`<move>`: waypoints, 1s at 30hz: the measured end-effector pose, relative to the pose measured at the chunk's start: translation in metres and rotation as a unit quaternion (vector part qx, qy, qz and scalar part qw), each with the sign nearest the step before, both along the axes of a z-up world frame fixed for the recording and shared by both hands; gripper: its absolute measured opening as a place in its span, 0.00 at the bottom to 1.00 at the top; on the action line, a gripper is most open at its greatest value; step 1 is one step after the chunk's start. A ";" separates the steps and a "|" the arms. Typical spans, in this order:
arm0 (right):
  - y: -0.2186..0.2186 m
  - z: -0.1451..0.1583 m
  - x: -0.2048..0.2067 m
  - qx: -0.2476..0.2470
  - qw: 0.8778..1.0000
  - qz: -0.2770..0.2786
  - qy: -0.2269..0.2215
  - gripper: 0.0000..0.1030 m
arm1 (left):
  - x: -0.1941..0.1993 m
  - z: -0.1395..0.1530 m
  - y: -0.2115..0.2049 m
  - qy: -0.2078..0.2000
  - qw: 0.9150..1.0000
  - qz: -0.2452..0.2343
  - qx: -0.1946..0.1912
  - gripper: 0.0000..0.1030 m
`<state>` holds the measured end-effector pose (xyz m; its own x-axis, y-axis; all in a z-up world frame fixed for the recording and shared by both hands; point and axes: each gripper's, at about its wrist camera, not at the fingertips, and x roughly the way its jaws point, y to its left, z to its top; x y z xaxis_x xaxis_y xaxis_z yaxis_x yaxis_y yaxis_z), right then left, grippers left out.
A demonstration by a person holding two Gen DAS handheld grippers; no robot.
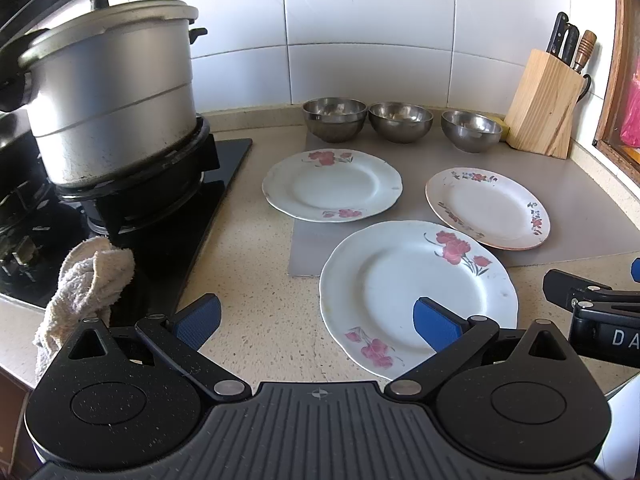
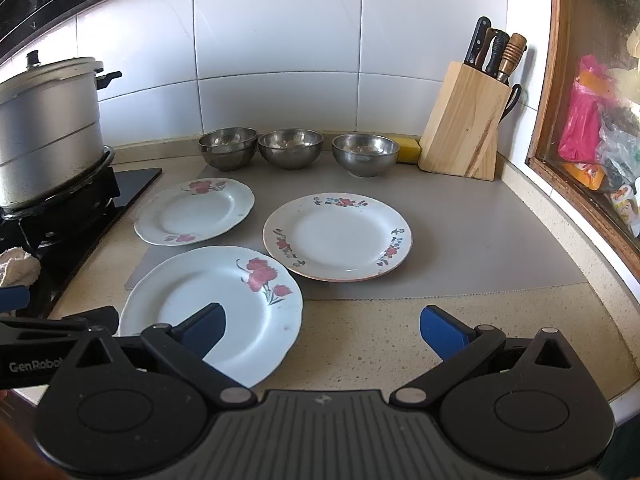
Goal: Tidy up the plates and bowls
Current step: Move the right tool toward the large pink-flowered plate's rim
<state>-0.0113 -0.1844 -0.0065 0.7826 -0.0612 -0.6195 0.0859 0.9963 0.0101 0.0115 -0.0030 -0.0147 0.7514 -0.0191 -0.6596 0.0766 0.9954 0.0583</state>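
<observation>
Three flowered white plates lie flat on the counter: a near one [image 1: 404, 288] [image 2: 224, 308], a far left one [image 1: 332, 186] [image 2: 196, 212] and a pink-rimmed one on the right [image 1: 488, 208] [image 2: 338, 238]. Behind them stand steel bowls in a row: left [image 1: 334, 118] [image 2: 228, 154], which looks like two nested, middle [image 1: 400, 122] [image 2: 290, 154] and right [image 1: 471, 130] [image 2: 365, 155]. My left gripper [image 1: 318, 326] is open, its right finger over the near plate. My right gripper [image 2: 322, 330] is open above the counter, its left finger over the same plate.
A grey mat [image 2: 460, 240] lies under the dishes. A large metal pot [image 1: 116, 92] sits on the black stove at left, with a cloth [image 1: 88, 280] at the stove's front. A wooden knife block [image 2: 464, 124] and yellow sponge [image 2: 408, 148] stand back right. A framed glass pane [image 2: 580, 120] bounds the right.
</observation>
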 end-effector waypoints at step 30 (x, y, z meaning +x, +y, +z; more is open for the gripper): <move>-0.016 -0.016 0.036 0.015 1.000 0.004 0.025 0.88 | 0.028 -0.012 -0.002 0.023 1.000 0.006 0.001 0.95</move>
